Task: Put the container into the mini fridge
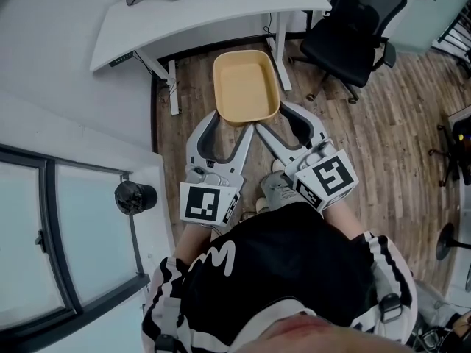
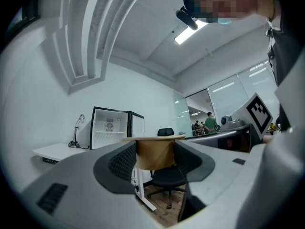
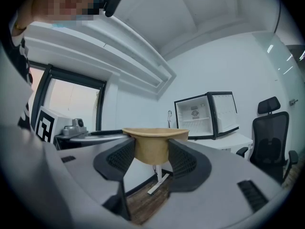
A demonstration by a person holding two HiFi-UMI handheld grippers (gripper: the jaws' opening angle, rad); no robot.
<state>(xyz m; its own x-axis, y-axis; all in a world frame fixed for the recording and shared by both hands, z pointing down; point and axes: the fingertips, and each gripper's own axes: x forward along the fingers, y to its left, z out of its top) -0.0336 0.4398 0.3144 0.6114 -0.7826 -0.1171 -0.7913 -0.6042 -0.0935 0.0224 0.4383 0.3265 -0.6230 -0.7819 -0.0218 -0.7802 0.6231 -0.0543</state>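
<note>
Over wood floor (image 1: pixel 383 123), left gripper (image 1: pixel 232 123) and right gripper (image 1: pixel 271 119) jaws clamp shallow tan container (image 1: pixel 246 87).

Bright, even ceiling light (image 2: pixel 183 36); fisheye warp w/ dark vignette @ edges.

Person in a black top (image 1: pixel 294 271) with a white mark on the front and white-striped sleeves (image 1: pixel 388 259); left gripper (image 1: pixel 232 125) and right gripper (image 1: pixel 272 118) are pale grey, forked, with dark mesh-textured pads (image 3: pixel 119 159), each carrying a white cube (image 1: pixel 210 204) printed with black square markers.
</note>
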